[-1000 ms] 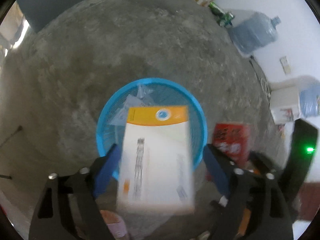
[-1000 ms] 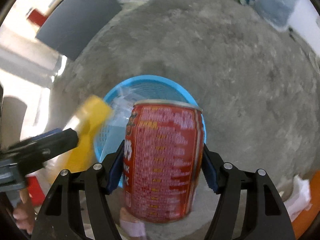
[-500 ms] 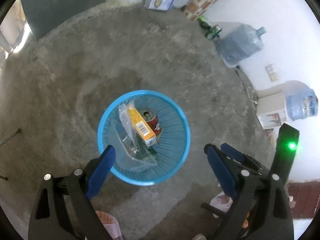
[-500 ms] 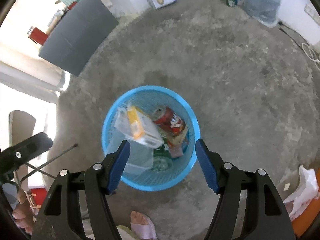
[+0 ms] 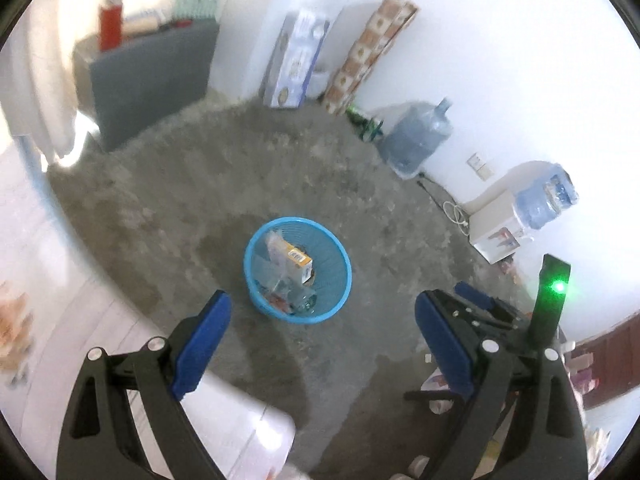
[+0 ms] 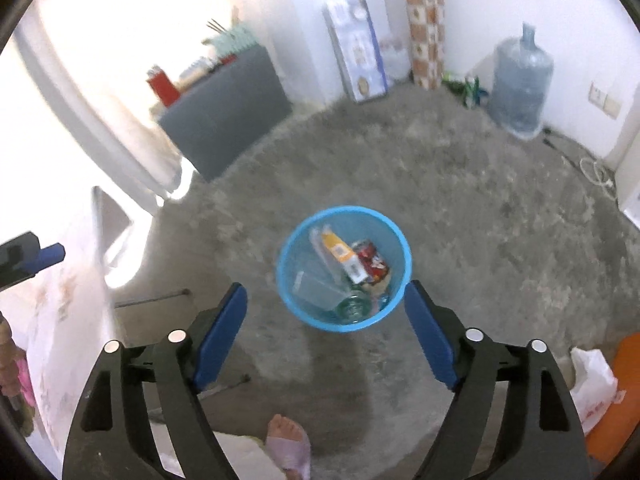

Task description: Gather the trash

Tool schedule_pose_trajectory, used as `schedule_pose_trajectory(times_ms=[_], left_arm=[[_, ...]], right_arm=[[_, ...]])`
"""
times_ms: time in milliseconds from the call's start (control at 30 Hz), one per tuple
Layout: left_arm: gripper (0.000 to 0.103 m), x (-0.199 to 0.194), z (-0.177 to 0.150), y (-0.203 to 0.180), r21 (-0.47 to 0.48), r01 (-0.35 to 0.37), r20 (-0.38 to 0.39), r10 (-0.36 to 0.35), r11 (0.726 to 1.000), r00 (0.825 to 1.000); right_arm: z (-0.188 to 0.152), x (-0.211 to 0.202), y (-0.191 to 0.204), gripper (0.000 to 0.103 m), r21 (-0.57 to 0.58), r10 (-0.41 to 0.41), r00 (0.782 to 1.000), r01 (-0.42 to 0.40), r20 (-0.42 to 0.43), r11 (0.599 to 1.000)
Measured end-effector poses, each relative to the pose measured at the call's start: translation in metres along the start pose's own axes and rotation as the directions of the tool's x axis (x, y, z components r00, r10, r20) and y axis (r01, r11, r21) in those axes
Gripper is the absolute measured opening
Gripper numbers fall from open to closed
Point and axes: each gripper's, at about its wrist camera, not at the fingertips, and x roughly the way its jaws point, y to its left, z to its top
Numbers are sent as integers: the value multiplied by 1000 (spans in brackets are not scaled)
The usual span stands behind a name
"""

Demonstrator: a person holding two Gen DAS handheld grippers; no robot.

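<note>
Round blue mesh bin [image 6: 402, 240] w/ red can [image 6: 372, 261] & yellow-white carton [image 6: 343, 257] inside; both grippers' jaws open, empty.

A plain room in a home, bare and partly used for storage. The floor [image 6: 460, 200] is rough grey concrete under white walls. Big water jugs [image 6: 520, 88] stand by the far wall, one mounted on a white dispenser [image 5: 500, 228]. Flat cardboard boxes [image 6: 356, 52] lean in the corner beside a patterned roll [image 6: 424, 20], near a grey cabinet [image 6: 224, 120] cluttered on top.
</note>
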Motion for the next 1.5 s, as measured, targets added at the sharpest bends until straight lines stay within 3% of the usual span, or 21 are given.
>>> schedule_pose_trajectory(times_ms=[133, 233, 400, 567, 700, 833, 967, 1100, 1133, 1200, 1267, 1367, 1500], left_arm=[[96, -71, -66, 18, -28, -47, 97, 49, 999, 994], [96, -106, -114, 37, -92, -104, 162, 118, 990, 980], [97, -149, -191, 61, -233, -207, 248, 264, 950, 932], [97, -169, -240, 72, -306, -309, 272, 393, 901, 878], [97, -172, -260, 72, -287, -384, 266, 458, 877, 848], [97, -175, -272, 71, -303, -398, 280, 481, 866, 831], [97, -183, -280, 68, -351, -424, 275, 525, 835, 806], [97, -192, -290, 62, -386, -469, 287, 586, 794, 757], [97, -195, -293, 59, -393, -493, 296, 615, 776, 731], [97, -199, -297, 55, -394, -523, 311, 645, 756, 698], [97, -201, -300, 52, -392, -547, 315, 667, 740, 675], [97, -203, -304, 53, -412, -539, 310, 669, 735, 676], [97, -201, -308, 55, -430, -547, 279, 682, 718, 676]], right_arm=[[-35, -45, 41, 89, -67, 39, 996, -34, 79, 997], [-66, -72, 71, 93, -118, 32, 990, -16, 136, 993], [-122, -105, 107, 95, -111, -24, 967, 54, 252, 992], [-160, -109, 134, 95, -170, 0, 972, 41, 237, 985], [-177, -118, 155, 95, -225, -30, 969, 86, 244, 971], [-188, -130, 175, 95, -292, -56, 959, 140, 278, 946], [-201, -138, 194, 95, -344, -65, 951, 173, 303, 923], [-205, -143, 203, 95, -352, -61, 941, 183, 332, 918], [-208, -146, 206, 95, -357, -59, 938, 188, 341, 915], [-210, -148, 209, 95, -365, -61, 934, 197, 352, 910], [-212, -149, 210, 95, -368, -68, 928, 211, 365, 905], [-216, -151, 212, 95, -377, -83, 912, 247, 402, 893], [-217, -152, 214, 95, -397, -48, 925, 208, 377, 894]])
